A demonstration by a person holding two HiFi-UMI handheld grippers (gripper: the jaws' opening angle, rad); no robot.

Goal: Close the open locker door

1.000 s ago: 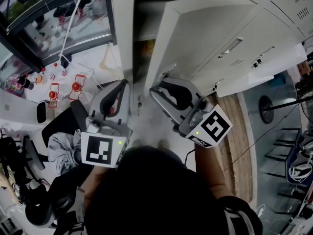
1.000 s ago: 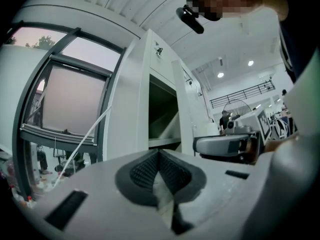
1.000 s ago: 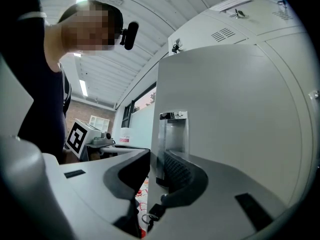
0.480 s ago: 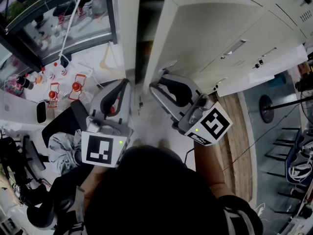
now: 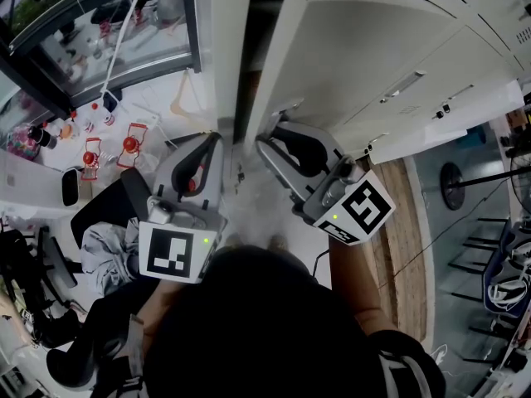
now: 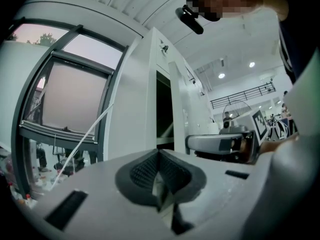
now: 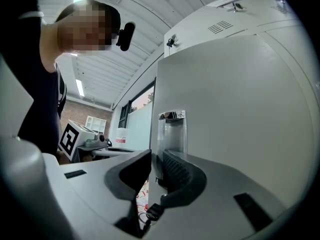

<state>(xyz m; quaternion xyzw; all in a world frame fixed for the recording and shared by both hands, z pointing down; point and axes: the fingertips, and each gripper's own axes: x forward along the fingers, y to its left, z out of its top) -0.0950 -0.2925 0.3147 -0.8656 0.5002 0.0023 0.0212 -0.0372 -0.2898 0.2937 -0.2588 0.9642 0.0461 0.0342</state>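
**Right gripper closing on the edge of the open locker door**

The right gripper (image 7: 156, 156) is straddling the free edge of the locker door (image 7: 235, 109). Its jaws have just been closing and are now sitting narrowly apart, one pad on each side of the thin edge, with no gap showing at the tips. A shiny latch plate (image 7: 171, 118) is gleaming on that edge just above the pads. The left gripper (image 6: 159, 151) is holding nothing, with its ribbed pads pressing together. It is pointing level at the white post (image 6: 135, 109) beside the dark locker opening (image 6: 163, 109).

The door is showing as a plain, pale grey sheet-metal panel. It is standing upright with its long axis vertical, swung well out from the locker front. Its free edge is facing the person, and its face is running away toward the closed lockers (image 5: 448, 73). In the head view it is lying right of the opening, directly ahead of the right gripper.

To the left, a dark-framed window (image 5: 108, 40) is rising with a white cord (image 5: 124, 31) hanging across it. Small red-and-white items (image 5: 129, 148) are sitting below it. The left gripper is hovering just left of the opening, near the door's edge. A black stand (image 5: 452, 185) is standing well apart at the right.
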